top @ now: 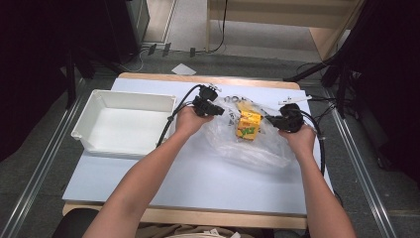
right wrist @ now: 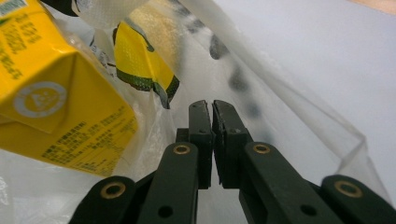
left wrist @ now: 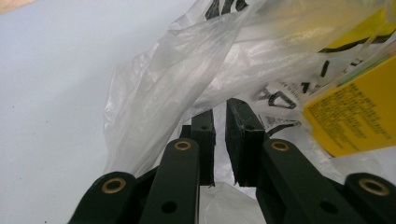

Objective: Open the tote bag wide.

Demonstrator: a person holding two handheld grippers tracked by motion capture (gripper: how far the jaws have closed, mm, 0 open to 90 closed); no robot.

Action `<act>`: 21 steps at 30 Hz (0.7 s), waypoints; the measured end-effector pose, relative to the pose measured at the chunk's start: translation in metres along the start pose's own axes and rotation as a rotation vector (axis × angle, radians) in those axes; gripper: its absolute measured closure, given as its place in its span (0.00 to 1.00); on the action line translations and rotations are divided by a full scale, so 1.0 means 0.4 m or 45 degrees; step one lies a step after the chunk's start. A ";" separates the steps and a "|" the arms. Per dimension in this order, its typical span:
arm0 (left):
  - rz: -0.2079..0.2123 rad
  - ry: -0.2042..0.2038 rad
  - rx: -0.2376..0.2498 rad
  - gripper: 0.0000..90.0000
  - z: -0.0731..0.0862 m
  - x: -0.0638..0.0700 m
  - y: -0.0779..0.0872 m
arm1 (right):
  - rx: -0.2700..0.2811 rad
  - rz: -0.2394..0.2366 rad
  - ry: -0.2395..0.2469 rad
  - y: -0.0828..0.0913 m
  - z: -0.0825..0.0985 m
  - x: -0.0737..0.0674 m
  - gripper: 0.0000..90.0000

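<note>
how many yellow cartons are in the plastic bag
2 that I can make out: one yellow carton in front, a second yellow pack behind it, both inside the clear plastic bag. Folds of the bag may hide more.

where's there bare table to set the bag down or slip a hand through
Free: the wide front strip of the table between the plastic bag and the near edge, crossed only by the forearms. The white bin at left is empty inside. Crowded: the back middle, where the left gripper and right gripper pinch the bag around the yellow carton.
</note>
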State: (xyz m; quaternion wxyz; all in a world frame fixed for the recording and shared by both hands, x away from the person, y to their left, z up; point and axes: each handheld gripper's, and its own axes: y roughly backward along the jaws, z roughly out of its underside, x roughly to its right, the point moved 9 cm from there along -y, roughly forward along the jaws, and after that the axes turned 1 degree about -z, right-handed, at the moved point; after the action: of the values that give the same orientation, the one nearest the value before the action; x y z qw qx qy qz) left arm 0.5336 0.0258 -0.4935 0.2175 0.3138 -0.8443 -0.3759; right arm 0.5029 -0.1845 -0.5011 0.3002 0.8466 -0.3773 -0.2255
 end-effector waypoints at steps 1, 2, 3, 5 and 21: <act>-0.009 0.012 0.000 0.92 0.002 -0.006 -0.007 | -0.009 0.011 0.002 -0.004 0.004 0.004 0.98; -0.008 0.019 0.002 0.92 0.003 -0.009 -0.009 | -0.009 0.018 0.003 -0.006 0.005 0.007 0.98; -0.008 0.024 0.002 0.92 0.003 -0.013 -0.012 | -0.007 0.029 0.001 -0.008 0.006 0.011 0.98; -0.011 0.037 -0.001 0.93 0.007 -0.017 -0.018 | -0.007 0.043 -0.008 -0.012 0.011 0.020 0.98; -0.085 0.041 -0.031 0.95 0.041 -0.048 -0.054 | -0.020 0.098 -0.043 -0.022 0.070 0.059 0.98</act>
State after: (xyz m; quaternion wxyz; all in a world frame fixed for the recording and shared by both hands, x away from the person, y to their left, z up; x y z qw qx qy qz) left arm 0.5452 0.0359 -0.5230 0.2223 0.3451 -0.8252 -0.3880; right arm 0.5047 -0.2077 -0.5307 0.3090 0.8251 -0.4127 -0.2310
